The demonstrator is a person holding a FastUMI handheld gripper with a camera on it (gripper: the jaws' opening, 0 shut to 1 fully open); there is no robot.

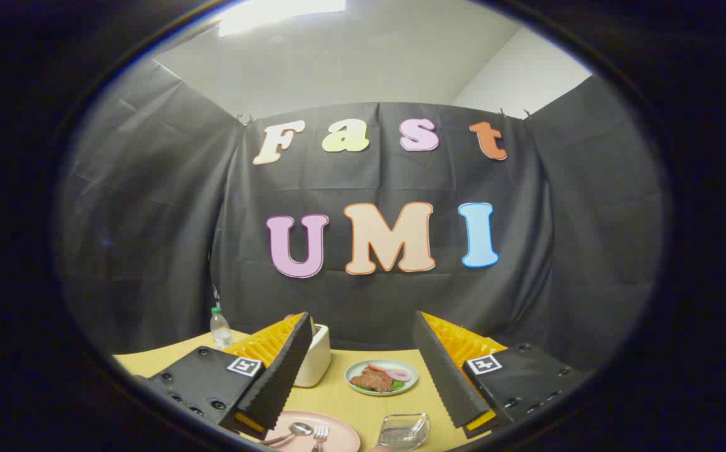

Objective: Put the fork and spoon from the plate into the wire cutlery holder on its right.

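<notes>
Right now I see the yellow tabletop [338, 395] below my gripper [363, 376], whose jaws stand wide apart, released and holding nothing. Between the fingers, near me, lies the pink plate [338, 434] carrying the spoon [292, 430] and fork [320, 434] side by side. Just right of it sits the wire cutlery holder [404, 430]. Beyond are a food plate [382, 376], a white container [314, 361] and a bottle [220, 328].

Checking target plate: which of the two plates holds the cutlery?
The pink plate nearest the open fingers, holding the spoon and fork; the farther plate holds food.
</notes>
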